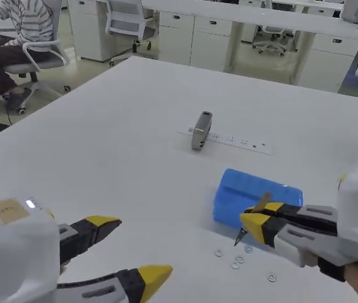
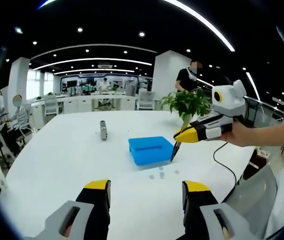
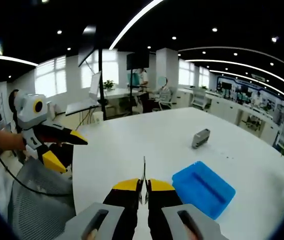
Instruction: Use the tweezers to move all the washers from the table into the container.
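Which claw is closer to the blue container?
Right. The right claw, holding tweezers, hangs at the near edge of the blue container; the left claw sits open well off to its left.

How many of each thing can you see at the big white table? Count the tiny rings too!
Washers: 5 showing in the head view
Blue container: 1
Tweezers: 1, pinched in the right gripper
Small grey object: 1
Power strip: 1
Total: 9
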The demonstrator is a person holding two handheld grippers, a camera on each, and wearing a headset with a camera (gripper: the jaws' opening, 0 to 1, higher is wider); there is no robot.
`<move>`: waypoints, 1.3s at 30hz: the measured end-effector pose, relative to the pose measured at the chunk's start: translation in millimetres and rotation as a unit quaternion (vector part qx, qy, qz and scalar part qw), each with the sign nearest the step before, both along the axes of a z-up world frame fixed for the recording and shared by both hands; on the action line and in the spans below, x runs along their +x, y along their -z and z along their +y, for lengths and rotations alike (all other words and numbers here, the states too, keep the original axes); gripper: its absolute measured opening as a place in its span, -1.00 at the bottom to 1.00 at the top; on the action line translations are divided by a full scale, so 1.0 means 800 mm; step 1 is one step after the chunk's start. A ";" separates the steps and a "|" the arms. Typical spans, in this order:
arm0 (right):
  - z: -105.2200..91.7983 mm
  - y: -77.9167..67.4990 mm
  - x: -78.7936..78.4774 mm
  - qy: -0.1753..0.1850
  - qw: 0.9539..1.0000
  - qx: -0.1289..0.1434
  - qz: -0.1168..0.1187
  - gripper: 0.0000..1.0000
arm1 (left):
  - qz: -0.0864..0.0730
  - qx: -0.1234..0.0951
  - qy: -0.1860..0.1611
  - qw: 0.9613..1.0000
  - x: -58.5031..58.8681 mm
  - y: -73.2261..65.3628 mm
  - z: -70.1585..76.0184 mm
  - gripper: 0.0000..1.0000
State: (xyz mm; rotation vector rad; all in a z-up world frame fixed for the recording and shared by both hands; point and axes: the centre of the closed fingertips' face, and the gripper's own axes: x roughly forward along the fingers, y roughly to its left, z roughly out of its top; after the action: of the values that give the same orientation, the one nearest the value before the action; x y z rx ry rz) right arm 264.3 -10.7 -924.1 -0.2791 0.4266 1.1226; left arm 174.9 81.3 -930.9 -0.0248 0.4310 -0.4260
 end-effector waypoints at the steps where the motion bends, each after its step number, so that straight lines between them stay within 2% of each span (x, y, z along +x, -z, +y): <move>1: 0.000 0.004 0.004 0.003 1.000 -0.001 -0.001 -0.97 | -0.001 0.002 -0.001 1.000 -0.001 0.003 0.000 0.19; 4: 0.002 0.012 0.009 0.008 1.000 -0.002 0.002 -0.96 | -0.004 0.009 -0.010 1.000 -0.002 0.009 0.003 0.36; 6: 0.003 0.018 0.014 0.012 1.000 -0.001 0.007 -0.96 | -0.016 0.003 -0.019 1.000 -0.001 0.011 0.003 0.49; 7: 0.004 0.022 0.018 0.016 1.000 0.001 0.012 -0.96 | -0.027 0.002 -0.029 0.999 0.002 0.012 0.005 0.61; 9: 0.006 0.026 0.023 0.021 1.000 -0.001 0.012 -0.96 | -0.035 0.009 -0.039 0.999 0.002 0.013 0.007 0.73; 11: 0.008 0.031 0.029 0.026 1.000 0.000 0.015 -0.96 | -0.043 0.024 -0.047 0.998 0.003 0.014 0.011 0.75; 13: 0.010 0.036 0.035 0.036 0.999 0.001 0.019 -0.96 | -0.047 0.027 -0.051 0.997 0.003 0.015 0.014 0.79; 15: 0.012 0.040 0.040 0.044 0.999 0.002 0.019 -0.96 | -0.043 0.026 -0.053 0.997 0.004 0.017 0.016 0.80; 17: 0.013 0.045 0.046 0.054 0.998 0.007 0.024 -0.96 | -0.050 0.027 -0.059 0.997 0.006 0.016 0.019 0.82; 20: 0.010 0.057 0.058 0.072 0.997 0.009 0.036 -0.96 | -0.042 0.034 -0.071 0.996 0.009 0.023 0.026 0.77; 24: 0.009 0.066 0.064 0.082 0.996 0.010 0.042 -0.96 | -0.044 0.030 -0.073 0.996 0.009 0.025 0.028 0.77; 27: 0.010 0.074 0.062 0.082 0.995 0.003 0.049 -0.96 | -0.023 0.045 -0.068 0.996 0.006 0.038 0.028 0.76; 28: 0.009 0.076 0.062 0.082 0.995 0.001 0.049 -0.96 | -0.022 0.053 -0.068 0.996 0.006 0.039 0.029 0.76; 30: 0.009 0.079 0.061 0.083 0.995 -0.002 0.048 -0.96 | -0.028 0.056 -0.066 0.996 0.007 0.038 0.027 0.76; 32: 0.010 0.083 0.060 0.082 0.995 -0.005 0.050 -0.95 | -0.025 0.061 -0.065 0.996 0.006 0.039 0.027 0.76; 34: 0.011 0.085 0.060 0.082 0.995 -0.010 0.046 -0.95 | -0.022 0.063 -0.066 0.996 0.005 0.041 0.028 0.74; 36: 0.012 0.086 0.060 0.084 0.995 -0.008 0.048 -0.95 | -0.031 0.064 -0.068 0.995 0.006 0.037 0.028 0.74; 39: 0.014 0.086 0.060 0.086 0.995 -0.006 0.045 -0.95 | -0.029 0.065 -0.069 0.995 0.006 0.038 0.029 0.76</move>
State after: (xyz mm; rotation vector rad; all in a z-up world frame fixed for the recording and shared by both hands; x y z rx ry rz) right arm 312.5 0.7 -993.1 -0.1994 0.5271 0.9657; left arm 179.5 104.1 -961.3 0.0828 0.3970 -0.2615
